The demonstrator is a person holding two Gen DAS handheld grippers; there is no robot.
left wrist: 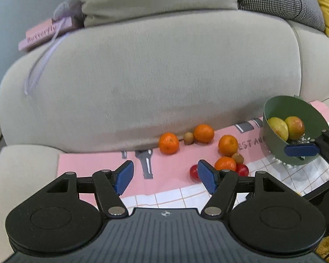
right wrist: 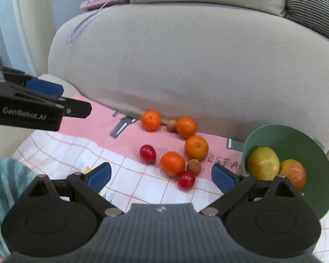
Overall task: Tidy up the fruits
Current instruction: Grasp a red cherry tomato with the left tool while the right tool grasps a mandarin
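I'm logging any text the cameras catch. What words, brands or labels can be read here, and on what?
"Butterfly": on the pink box on the sofa.
"GenRobot.AI": on the side of the left gripper.
"ESTA…": on the pink cloth, cut off by the green bowl.
No other text is readable.

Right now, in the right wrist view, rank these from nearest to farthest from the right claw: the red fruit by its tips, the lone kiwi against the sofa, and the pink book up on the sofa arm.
1. Red fruit, on the cloth just ahead of the right claw.
2. Kiwi, back against the sofa between two oranges.
3. Pink book, up top, left of centre.
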